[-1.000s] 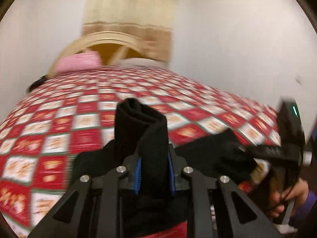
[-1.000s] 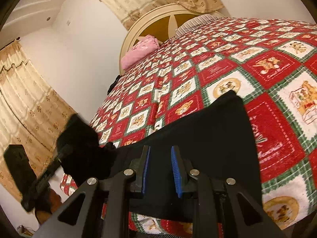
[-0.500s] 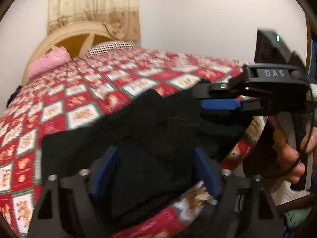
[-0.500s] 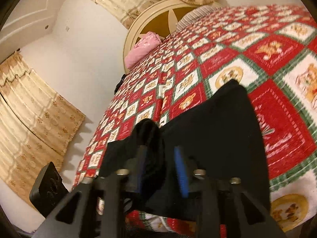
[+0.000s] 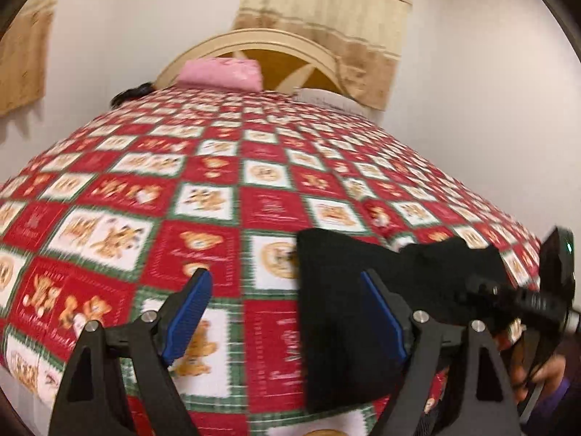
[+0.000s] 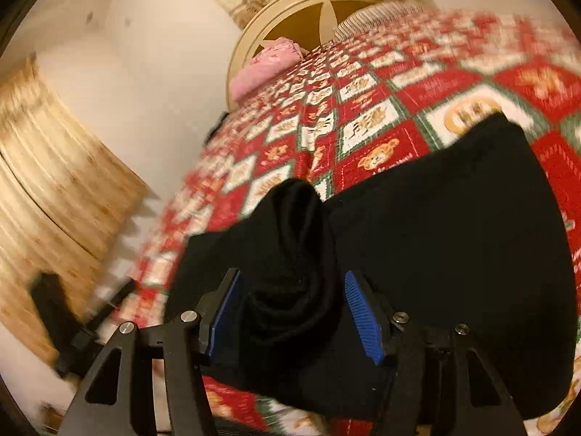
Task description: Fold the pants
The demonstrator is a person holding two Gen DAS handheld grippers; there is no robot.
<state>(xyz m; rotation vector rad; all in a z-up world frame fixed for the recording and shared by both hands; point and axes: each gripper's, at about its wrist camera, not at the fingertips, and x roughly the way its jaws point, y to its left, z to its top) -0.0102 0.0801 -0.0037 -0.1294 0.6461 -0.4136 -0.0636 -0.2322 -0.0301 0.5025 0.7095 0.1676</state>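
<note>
Black pants (image 6: 454, 239) — between hand-held gripper (image 6: 290, 312) jaws

A pink pillow (image 5: 221, 72) rests against the arched headboard (image 5: 254, 41) beyond the checked bedspread (image 5: 145, 189).

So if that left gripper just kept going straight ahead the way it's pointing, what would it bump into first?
Most likely the bedspread. The left gripper stands open with nothing between its fingers, tilted down at the bed; the black pants lie off to the right of that line. Depth is hard to judge.
</note>
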